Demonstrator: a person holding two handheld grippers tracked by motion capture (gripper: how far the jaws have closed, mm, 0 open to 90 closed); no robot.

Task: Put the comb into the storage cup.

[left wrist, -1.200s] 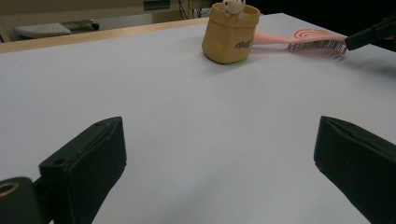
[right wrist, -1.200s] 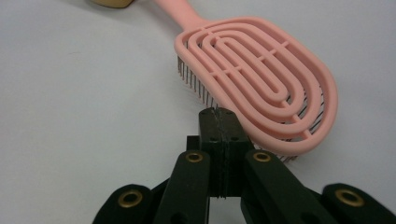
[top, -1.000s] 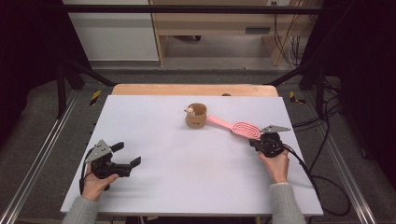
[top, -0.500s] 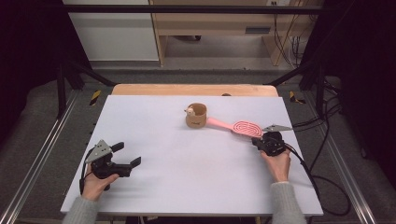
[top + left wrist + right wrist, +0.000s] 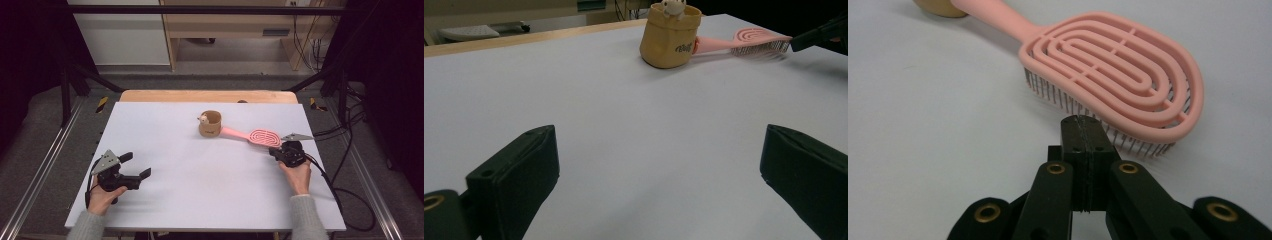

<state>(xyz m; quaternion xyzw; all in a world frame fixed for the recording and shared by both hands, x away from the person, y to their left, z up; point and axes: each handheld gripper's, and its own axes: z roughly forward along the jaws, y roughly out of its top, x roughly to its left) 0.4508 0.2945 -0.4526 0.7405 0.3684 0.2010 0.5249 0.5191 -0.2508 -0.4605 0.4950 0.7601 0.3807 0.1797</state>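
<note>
Just beyond the clenched, empty right tool, a pink hairbrush lies bristles-down.

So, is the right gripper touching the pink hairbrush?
Cannot tell. In the right gripper view, the shut right gripper sits against the bristles of the hairbrush, but neither contact nor a gap shows plainly.

Closed tool just beside pink hairbrush's bristles.

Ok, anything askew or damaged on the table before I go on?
Nothing looks damaged or spilled. The pink hairbrush lies bristles down, its handle end against the tan cup, which stands upright. The right tongs are shut, just short of the brush head; the left tongs are open, well away.
</note>
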